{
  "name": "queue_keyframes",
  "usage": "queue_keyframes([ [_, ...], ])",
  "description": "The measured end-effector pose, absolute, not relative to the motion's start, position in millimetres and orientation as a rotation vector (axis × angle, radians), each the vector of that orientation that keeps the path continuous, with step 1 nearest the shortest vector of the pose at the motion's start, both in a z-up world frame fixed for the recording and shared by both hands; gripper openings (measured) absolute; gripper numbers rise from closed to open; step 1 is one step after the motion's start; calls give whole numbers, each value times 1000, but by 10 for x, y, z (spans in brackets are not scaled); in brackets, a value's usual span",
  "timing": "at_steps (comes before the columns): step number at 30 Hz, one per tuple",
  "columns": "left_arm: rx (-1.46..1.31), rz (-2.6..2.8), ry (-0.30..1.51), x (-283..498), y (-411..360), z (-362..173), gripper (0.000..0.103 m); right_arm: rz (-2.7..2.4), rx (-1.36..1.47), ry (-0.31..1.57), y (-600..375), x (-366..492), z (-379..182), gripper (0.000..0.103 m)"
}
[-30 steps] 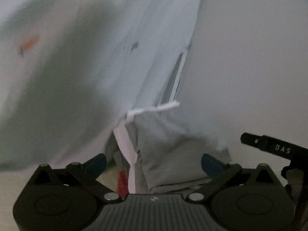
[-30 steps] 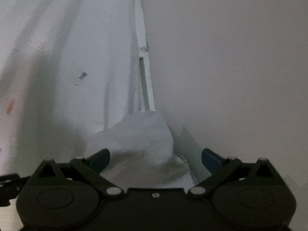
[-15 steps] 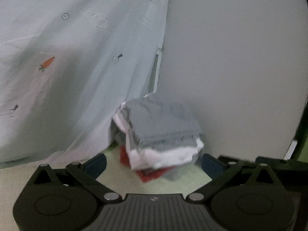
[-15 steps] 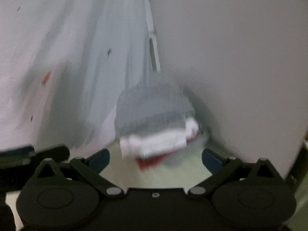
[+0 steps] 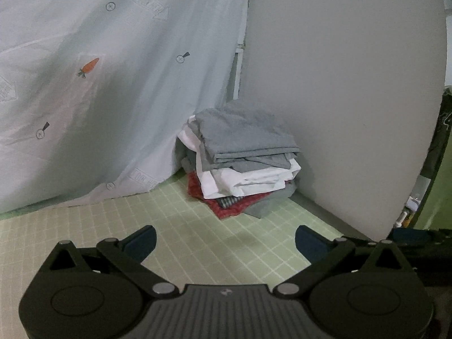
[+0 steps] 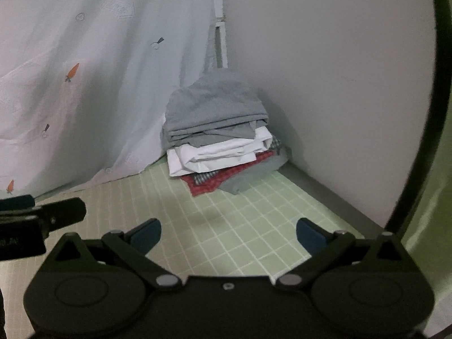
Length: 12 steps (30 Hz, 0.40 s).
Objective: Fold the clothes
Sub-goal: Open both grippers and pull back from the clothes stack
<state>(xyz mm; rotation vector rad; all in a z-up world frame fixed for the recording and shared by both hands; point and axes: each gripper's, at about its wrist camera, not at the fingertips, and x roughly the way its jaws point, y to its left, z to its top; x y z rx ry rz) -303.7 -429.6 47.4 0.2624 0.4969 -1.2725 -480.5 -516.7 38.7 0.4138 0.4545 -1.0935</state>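
Observation:
A stack of folded clothes stands in the corner on the green checked cloth. A folded grey garment (image 5: 243,138) (image 6: 214,113) lies on top, over a white garment (image 5: 251,179) (image 6: 217,154), a red patterned one (image 5: 234,207) (image 6: 209,183) and another grey one at the bottom. My left gripper (image 5: 225,243) is open and empty, well short of the stack. My right gripper (image 6: 228,235) is open and empty, also short of the stack. The left gripper's finger shows at the left edge of the right wrist view (image 6: 42,217).
A pale curtain (image 5: 113,84) with carrot prints hangs on the left and reaches the surface. A plain grey wall (image 5: 339,84) stands on the right. The green checked cloth (image 5: 212,240) covers the surface between the grippers and the stack.
Both grippers have let go of the grey garment, left it on top of the stack and pulled back away from the corner.

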Motion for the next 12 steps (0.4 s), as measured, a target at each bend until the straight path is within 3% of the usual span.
queue_keyframes([
  [12,264,-1273,480,-3109,-4277,490,103,-1074,385,454,-5116,-4819,395,103],
])
